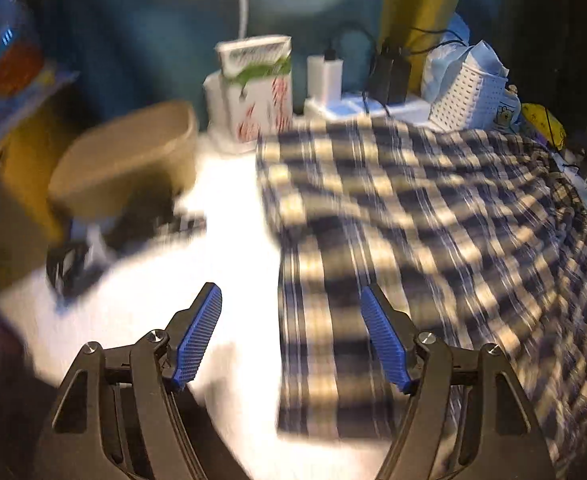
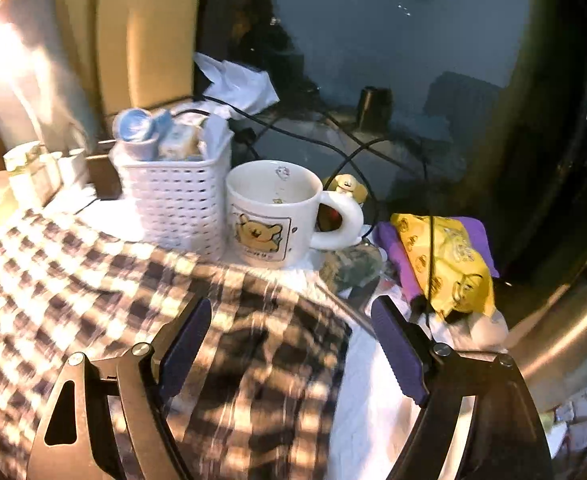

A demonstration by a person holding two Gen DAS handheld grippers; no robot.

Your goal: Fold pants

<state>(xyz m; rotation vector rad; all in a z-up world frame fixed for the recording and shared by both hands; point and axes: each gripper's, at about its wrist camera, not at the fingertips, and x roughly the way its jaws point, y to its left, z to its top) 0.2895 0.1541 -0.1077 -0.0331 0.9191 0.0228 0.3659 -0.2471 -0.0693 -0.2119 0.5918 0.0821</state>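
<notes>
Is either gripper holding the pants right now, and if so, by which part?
Neither holds anything. The left gripper and right gripper both stand open above the checked pants, pads clear of the cloth.

Domestic room, cluttered white tabletop [image 1: 229,240]: cartoon mug [image 2: 271,216], white basket [image 2: 173,200] of toiletries, chargers [image 1: 389,74], snack packet [image 2: 449,264], curtain [image 2: 149,28] beside dark window [image 2: 393,40].

Pants [image 1: 413,220] navy-cream plaid; basket [image 2: 173,200] white lattice; mug [image 2: 271,216] white, yellow bear print; table [image 1: 221,208] white.
</notes>
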